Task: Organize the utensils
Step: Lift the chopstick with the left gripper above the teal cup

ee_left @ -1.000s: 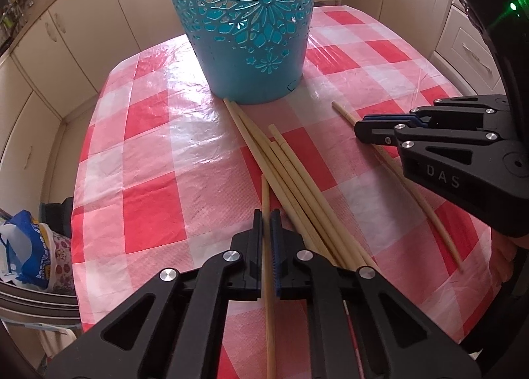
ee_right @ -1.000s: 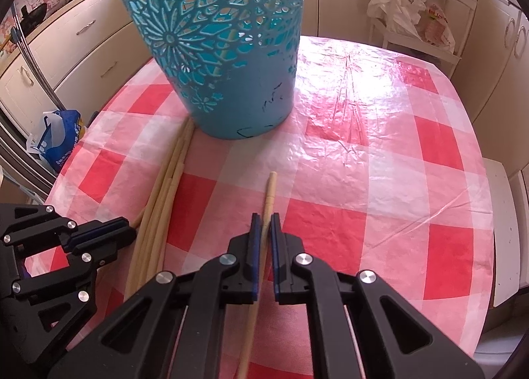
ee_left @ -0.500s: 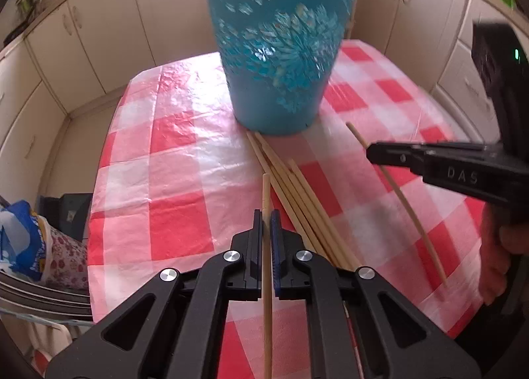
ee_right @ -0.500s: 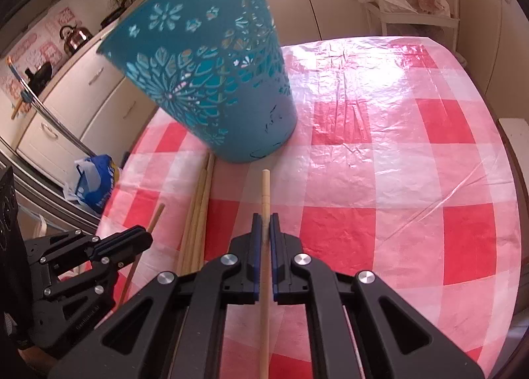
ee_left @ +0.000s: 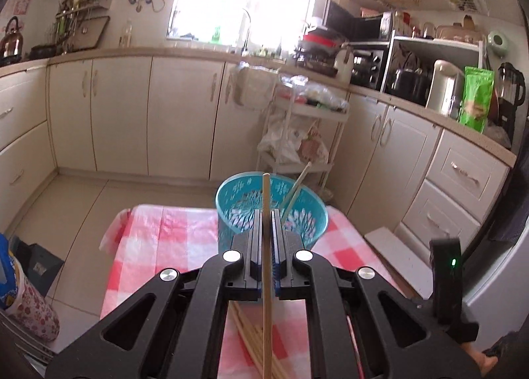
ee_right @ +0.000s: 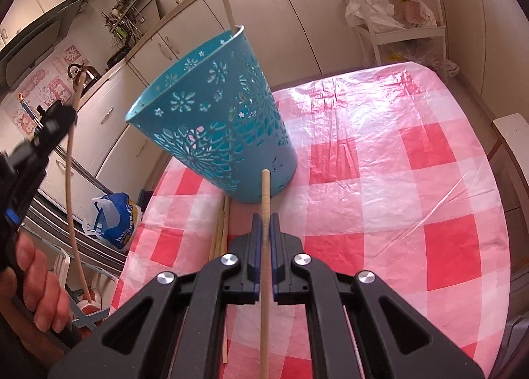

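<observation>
A: What is each gripper doing?

B: The left gripper [ee_left: 265,213] is clamped on a chopstick [ee_left: 266,246], raised above the table [ee_left: 158,246] with the stick's tip over the mouth of the teal basket [ee_left: 231,193]. The right gripper [ee_right: 264,217] is pinched narrow on a second chopstick [ee_right: 265,230], lower down, its tip near the basket's base.

A: Where are the other utensils?

B: One chopstick in the basket [ee_right: 228,17] leans against its rim. A loose bundle of chopsticks [ee_right: 221,227] lies on the red-checked cloth, touching the foot of the basket, just left of the right gripper
</observation>
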Demonstrator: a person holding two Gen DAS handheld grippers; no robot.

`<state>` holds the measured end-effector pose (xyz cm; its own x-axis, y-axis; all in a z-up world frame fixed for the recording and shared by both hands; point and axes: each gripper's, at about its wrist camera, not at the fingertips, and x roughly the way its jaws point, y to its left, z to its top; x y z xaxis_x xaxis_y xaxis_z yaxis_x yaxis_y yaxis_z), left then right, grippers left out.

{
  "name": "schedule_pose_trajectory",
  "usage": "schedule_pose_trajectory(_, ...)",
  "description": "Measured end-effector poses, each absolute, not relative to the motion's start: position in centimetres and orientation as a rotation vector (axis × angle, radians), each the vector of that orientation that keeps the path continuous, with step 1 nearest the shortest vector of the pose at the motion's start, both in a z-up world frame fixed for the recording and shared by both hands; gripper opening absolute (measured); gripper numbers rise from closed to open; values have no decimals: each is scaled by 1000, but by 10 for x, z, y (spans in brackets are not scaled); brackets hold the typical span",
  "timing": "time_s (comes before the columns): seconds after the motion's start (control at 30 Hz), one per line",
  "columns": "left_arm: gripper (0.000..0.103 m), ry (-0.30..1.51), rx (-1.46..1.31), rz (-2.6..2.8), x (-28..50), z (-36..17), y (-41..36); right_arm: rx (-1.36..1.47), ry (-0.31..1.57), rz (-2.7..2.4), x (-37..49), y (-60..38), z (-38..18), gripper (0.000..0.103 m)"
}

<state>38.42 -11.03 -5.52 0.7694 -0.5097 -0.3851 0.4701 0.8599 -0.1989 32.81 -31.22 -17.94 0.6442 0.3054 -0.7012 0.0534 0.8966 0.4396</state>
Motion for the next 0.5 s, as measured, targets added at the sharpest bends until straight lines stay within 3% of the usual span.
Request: schedule_pose_trajectory(0.5,5,133,-203,-462,451,-7,-158,403,768,100,325,-315,-160,6)
